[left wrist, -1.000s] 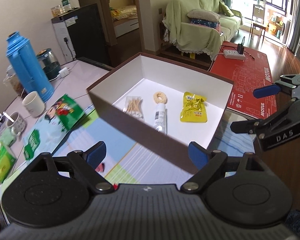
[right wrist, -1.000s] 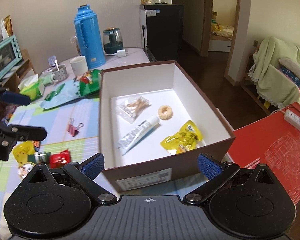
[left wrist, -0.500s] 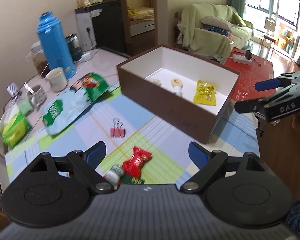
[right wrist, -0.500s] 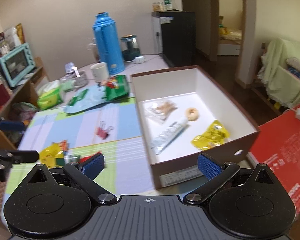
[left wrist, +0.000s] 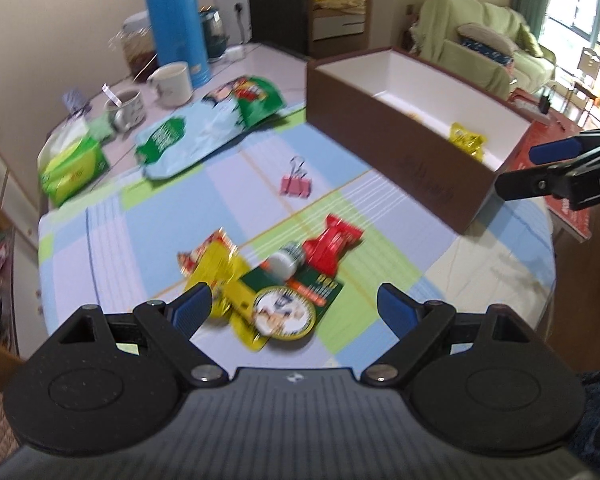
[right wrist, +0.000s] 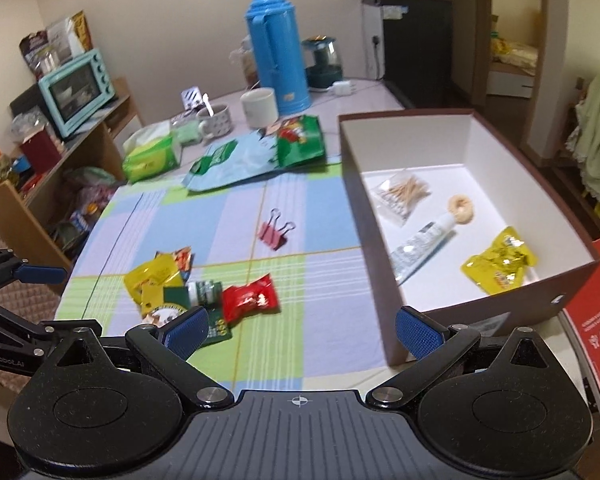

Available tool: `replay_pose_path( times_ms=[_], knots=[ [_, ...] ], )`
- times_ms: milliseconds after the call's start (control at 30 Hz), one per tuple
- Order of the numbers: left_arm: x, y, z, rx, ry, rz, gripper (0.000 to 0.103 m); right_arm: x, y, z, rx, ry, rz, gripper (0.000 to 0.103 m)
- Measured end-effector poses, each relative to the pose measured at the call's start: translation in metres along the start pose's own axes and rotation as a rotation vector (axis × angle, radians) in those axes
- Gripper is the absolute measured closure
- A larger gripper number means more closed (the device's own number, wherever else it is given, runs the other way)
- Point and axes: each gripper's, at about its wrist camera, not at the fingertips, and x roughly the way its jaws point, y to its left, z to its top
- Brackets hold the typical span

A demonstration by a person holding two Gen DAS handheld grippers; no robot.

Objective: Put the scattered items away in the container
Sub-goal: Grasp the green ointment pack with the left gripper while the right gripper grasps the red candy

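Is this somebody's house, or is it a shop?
It looks like somebody's home. There's a blue thermos and mugs on the table, a small toaster oven on a shelf, and a covered sofa in the next room.

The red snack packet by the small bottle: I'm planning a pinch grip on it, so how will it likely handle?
The red snack packet looks like thin, crinkled foil, so it will probably crumple and flop rather than hold its shape. It seems puffed and small, so likely light. The glossy wrapper may slip between the fingers. It lies against the small bottle, which might roll if nudged.
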Motion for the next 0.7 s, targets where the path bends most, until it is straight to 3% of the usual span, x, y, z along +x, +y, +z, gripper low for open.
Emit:
replay_pose_path(
  times_ms=[300, 700],
  knots=[
    [0.016, 0.011, -0.006, -0.023, 0.049, -0.003, 0.015, 0.034, 0.008, 0.005, -0.018, 0.075, 0.040, 0.001],
    [0.048, 0.032, 0.008, -0.017, 0.102, 0.003, 0.016, 0.084, 0.013, 0.014, -0.042, 0.156, 0.071, 0.001]
  ],
)
